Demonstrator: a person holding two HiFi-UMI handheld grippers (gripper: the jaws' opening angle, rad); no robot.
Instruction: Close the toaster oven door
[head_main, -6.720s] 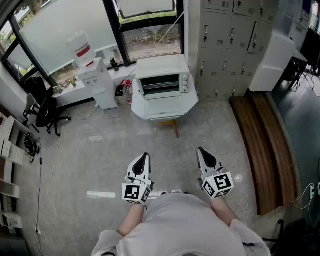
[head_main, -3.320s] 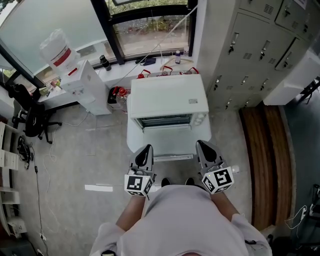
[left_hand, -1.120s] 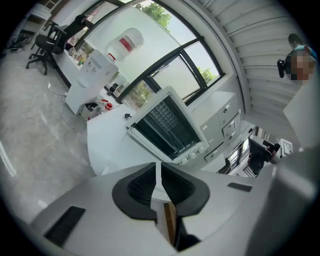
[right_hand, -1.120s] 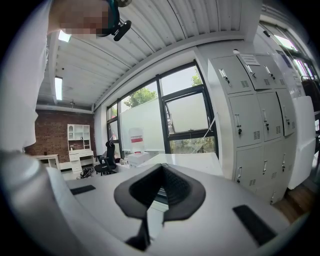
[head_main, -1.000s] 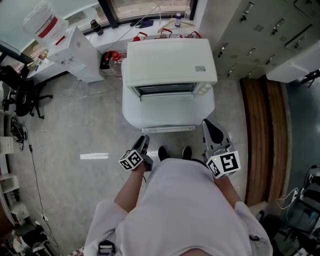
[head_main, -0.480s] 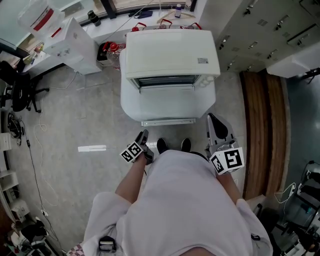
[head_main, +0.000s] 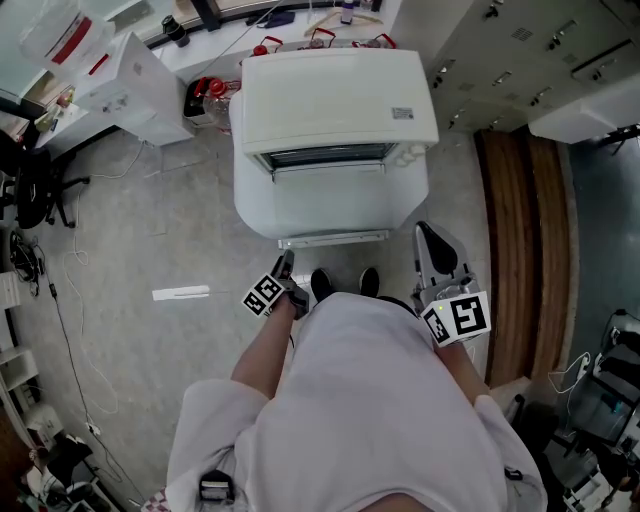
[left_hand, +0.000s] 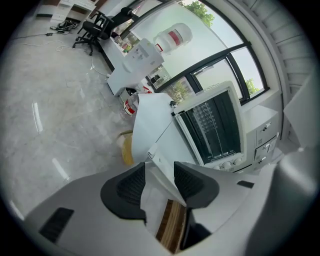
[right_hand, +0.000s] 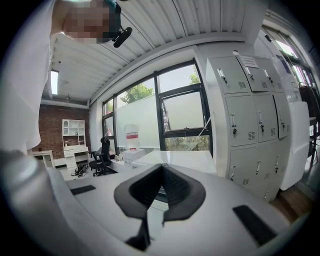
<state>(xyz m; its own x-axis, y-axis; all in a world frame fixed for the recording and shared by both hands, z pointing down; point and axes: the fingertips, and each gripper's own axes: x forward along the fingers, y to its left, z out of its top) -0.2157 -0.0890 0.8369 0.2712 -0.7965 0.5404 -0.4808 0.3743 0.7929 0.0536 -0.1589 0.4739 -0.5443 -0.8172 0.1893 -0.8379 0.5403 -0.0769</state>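
The white toaster oven (head_main: 335, 100) stands on a white stand, its door (head_main: 330, 205) folded down flat toward me, handle (head_main: 333, 239) at the front edge. My left gripper (head_main: 283, 268) is low at the door's front left corner. Its jaws have just been opening and stand open. In the left gripper view the door's (left_hand: 155, 125) near corner shows in the gap between the left gripper's (left_hand: 159, 182) pads, which do not press on it. The right gripper (head_main: 432, 243) hangs to the right of the door, shut and empty (right_hand: 161, 187).
A water dispenser (head_main: 130, 70) stands left of the oven and grey lockers (head_main: 500, 50) to its right. A wooden bench (head_main: 515, 250) runs along the right. My shoes (head_main: 340, 285) are just in front of the door. An office chair (head_main: 25, 185) is far left.
The left gripper has sunk and rolled, coming nearer the door's front left corner. The right gripper has stayed in place.
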